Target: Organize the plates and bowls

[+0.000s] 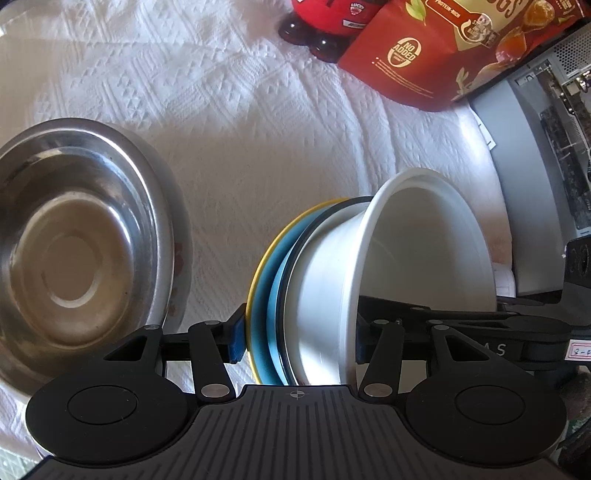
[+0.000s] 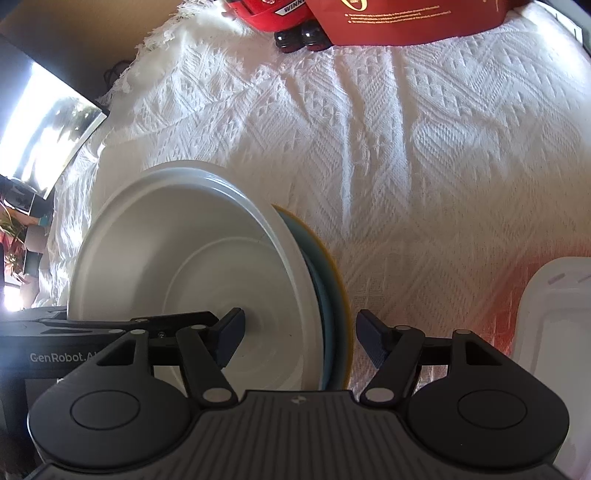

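Count on the cloth-covered bench [image 2: 406, 147]: one white bowl [image 1: 424, 236], one blue plate [image 1: 266, 295], one yellow plate [image 1: 255, 280], one dark-rimmed dish [image 1: 291, 258] whose kind cannot be told, and one steel bowl [image 1: 74, 243].

The first four are nested in a stack standing on edge at the middle of the near edge. The left claw [image 1: 297, 341] grips this stack, one pad on the yellow plate and the other inside the white bowl, partly hidden. The right claw [image 2: 303, 336] is open astride the same stack, with one finger inside the bowl and the other just clear of the yellow plate.

The steel bowl sits upright toward the left edge. One red pouch [image 1: 443, 48] and one red toy car [image 1: 325, 22] line the far edge. One white container [image 2: 554, 332] stands near the right edge. The bench centre is open cloth.
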### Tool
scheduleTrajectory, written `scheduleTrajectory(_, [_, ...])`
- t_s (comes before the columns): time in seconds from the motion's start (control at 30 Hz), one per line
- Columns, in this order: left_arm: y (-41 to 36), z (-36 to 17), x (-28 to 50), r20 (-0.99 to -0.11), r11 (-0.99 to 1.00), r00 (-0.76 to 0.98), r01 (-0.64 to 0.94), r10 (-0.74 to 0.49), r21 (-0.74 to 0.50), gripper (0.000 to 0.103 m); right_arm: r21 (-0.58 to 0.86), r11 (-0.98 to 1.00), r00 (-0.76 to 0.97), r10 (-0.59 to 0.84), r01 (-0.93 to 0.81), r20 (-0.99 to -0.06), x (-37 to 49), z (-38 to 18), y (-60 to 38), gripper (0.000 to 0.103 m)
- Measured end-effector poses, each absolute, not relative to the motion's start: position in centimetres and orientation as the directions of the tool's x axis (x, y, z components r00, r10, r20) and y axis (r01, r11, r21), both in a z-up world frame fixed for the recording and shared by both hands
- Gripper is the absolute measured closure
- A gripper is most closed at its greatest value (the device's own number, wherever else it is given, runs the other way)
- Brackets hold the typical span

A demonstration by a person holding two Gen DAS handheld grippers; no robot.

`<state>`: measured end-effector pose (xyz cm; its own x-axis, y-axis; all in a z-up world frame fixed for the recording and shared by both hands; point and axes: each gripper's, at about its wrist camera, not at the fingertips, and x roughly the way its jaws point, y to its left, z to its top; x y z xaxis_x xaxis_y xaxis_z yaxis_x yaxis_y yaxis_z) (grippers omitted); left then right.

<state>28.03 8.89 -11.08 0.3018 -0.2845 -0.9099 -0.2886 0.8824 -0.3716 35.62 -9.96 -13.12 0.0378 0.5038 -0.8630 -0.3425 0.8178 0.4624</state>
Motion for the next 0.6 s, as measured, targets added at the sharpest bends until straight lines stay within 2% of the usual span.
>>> scheduleTrajectory(0.4, [9.1,-11.1,27.8,-0.903,0.87,0.311,-0.302,-0.297,-0.39,0.048,0.425,0.824,0.02,0.466,-0.374,-0.885,36.3,-12.9,-8.8,0.035])
scheduleTrajectory(0.5, [9.0,-11.1,27.7,-0.903,0.871,0.316,-0.304,-0.29,-0.386,0.047,0.458,0.808,0.012,0.497,-0.371,-0.868,36.3,-13.1,-9.0,0.043])
scheduleTrajectory(0.6, [9.0,-11.1,27.6,-0.904,0.871,0.316,-0.304,-0.29,-0.386,0.047,0.465,0.804,0.013,0.505,-0.371,-0.863,36.2,-13.1,-9.1,0.044])
